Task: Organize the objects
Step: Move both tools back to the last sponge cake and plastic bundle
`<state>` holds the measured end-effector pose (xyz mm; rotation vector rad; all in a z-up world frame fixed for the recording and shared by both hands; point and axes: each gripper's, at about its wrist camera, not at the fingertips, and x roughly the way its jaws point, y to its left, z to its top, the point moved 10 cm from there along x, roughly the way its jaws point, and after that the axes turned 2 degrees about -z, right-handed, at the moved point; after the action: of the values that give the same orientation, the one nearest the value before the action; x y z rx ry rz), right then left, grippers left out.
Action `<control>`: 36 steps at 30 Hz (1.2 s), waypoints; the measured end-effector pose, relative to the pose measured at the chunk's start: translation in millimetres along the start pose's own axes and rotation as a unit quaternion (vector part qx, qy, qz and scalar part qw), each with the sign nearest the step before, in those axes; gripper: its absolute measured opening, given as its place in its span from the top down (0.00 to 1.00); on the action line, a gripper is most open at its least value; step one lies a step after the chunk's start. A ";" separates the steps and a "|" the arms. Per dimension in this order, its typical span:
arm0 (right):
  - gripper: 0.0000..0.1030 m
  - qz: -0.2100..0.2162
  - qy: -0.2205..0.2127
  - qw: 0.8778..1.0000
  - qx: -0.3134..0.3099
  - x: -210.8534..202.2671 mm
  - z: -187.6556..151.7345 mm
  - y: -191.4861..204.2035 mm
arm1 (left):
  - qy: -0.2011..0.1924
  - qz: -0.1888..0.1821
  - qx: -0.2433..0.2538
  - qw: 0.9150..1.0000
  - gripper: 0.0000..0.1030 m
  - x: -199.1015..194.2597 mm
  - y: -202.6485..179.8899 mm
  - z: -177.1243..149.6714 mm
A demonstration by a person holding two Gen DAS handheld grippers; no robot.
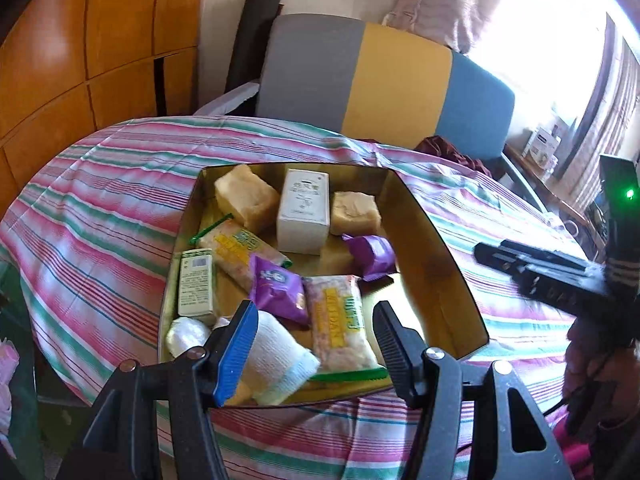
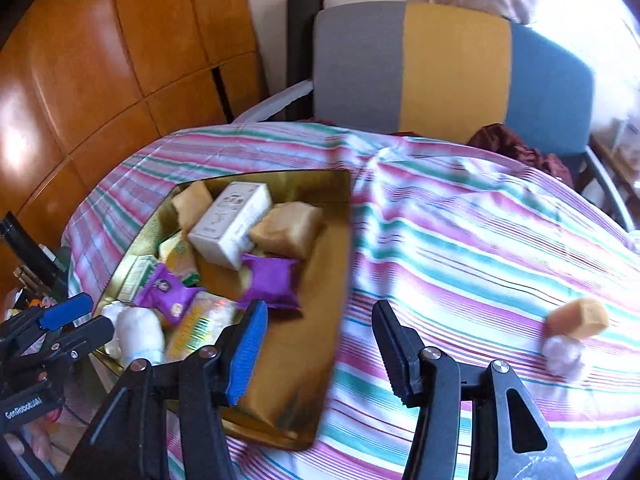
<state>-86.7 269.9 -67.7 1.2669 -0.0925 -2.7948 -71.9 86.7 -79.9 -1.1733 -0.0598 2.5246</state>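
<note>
A gold tray [image 1: 448, 264] on the striped tablecloth holds snack packets, two purple packets [image 1: 278, 290], a white box [image 1: 304, 212], tan blocks and a white rolled sock [image 1: 276, 360]. My left gripper [image 1: 316, 344] is open and empty just above the tray's near end, over the sock. My right gripper [image 2: 320, 348] is open and empty above the tray's right rim [image 2: 344, 248]. It also shows in the left wrist view [image 1: 536, 268], to the right of the tray. A tan block [image 2: 578, 318] and a small white bundle [image 2: 562, 354] lie on the cloth at the right.
A grey, yellow and blue chair [image 1: 360, 72] stands behind the table. A wooden cabinet [image 1: 80, 60] is at the left. Dark red cloth [image 2: 516, 148] lies on the chair seat. The striped cloth [image 2: 460, 240] right of the tray is bare apart from the two items.
</note>
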 end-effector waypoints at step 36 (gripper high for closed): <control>0.32 -0.190 0.001 0.929 0.316 -72.0 -94.5 -324.2 | 0.043 -0.052 0.180 0.981 0.41 37.6 -176.9 0.3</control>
<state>18.7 596.8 -103.4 1.5380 -0.9095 -3.2274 -41.5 264.8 -74.5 -1.0958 0.3338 2.2681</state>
